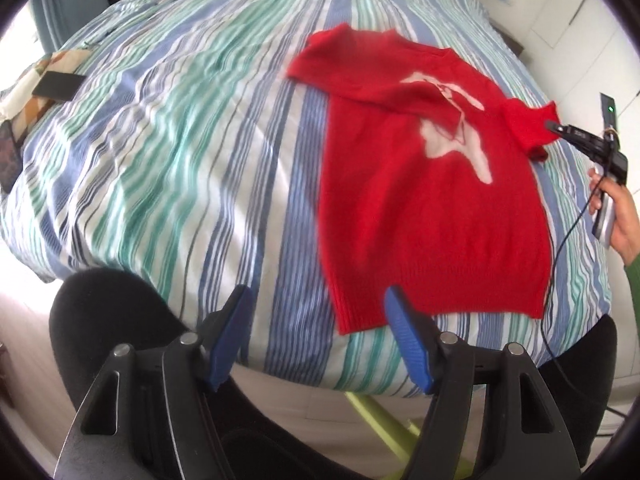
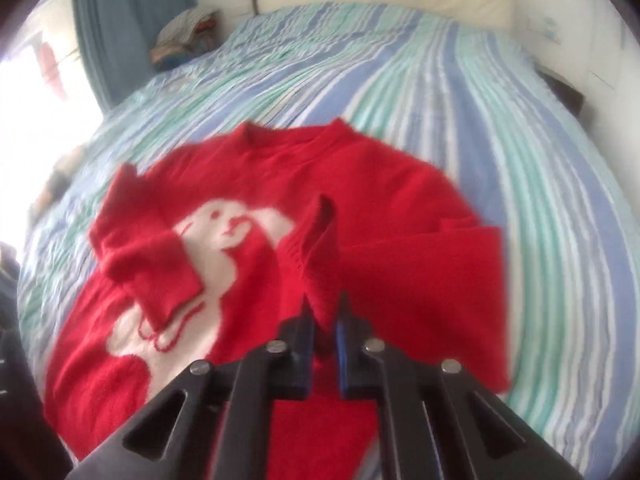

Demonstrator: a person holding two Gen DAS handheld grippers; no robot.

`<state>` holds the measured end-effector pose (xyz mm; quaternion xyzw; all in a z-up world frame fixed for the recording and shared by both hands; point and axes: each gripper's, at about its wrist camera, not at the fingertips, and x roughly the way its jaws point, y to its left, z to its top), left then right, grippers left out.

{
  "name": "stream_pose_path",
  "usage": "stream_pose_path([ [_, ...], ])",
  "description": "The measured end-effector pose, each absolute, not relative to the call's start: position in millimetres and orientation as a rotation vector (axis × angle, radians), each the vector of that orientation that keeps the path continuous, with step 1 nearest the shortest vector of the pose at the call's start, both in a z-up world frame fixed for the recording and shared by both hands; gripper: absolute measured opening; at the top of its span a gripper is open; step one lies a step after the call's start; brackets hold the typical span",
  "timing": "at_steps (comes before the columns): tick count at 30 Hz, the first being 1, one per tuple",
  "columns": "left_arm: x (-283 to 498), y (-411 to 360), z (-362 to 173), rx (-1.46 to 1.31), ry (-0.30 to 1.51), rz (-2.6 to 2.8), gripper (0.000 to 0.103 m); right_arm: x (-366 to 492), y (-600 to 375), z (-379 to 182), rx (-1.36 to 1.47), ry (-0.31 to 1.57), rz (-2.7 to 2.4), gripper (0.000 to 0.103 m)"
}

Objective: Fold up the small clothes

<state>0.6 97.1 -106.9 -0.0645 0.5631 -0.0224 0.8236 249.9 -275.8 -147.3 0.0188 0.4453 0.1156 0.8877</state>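
A red knit sweater (image 1: 420, 232) with a white rabbit on its chest lies flat on the striped bedsheet (image 1: 180, 140). One sleeve (image 2: 148, 252) is folded across the rabbit. My right gripper (image 2: 325, 304) is shut on the cuff of the other sleeve (image 2: 320, 248) and holds it up off the sweater (image 2: 380, 184). The left wrist view shows that gripper (image 1: 560, 128) at the sweater's right side, in a person's hand (image 1: 624, 220). My left gripper (image 1: 317, 294) is open and empty above the bed's near edge, its right finger over the hem's corner.
A black phone (image 1: 58, 86) lies on patterned cloth at the bed's left edge. A pile of clothes (image 2: 184, 36) sits at the far corner by a blue curtain. A black cable (image 1: 560, 248) hangs beside the sweater. Something dark (image 1: 104, 312) stands below the bed's edge.
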Motion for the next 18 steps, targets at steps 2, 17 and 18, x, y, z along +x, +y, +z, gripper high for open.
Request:
stream_pose_path([
  [2,4,93,-107,-0.143,1.197,-0.051,0.07,227,-356,-128,0.172,0.878,0.104,0.008],
  [17,19,-4,-80,-0.038,1.168,-0.226,0.07,107,-595,-209,0.77,0.822,-0.292,0.008],
  [18,18,-2,-81,-0.03,1.169,-0.216,0.07,106,-596,-210,0.784,0.813,-0.276,0.009],
])
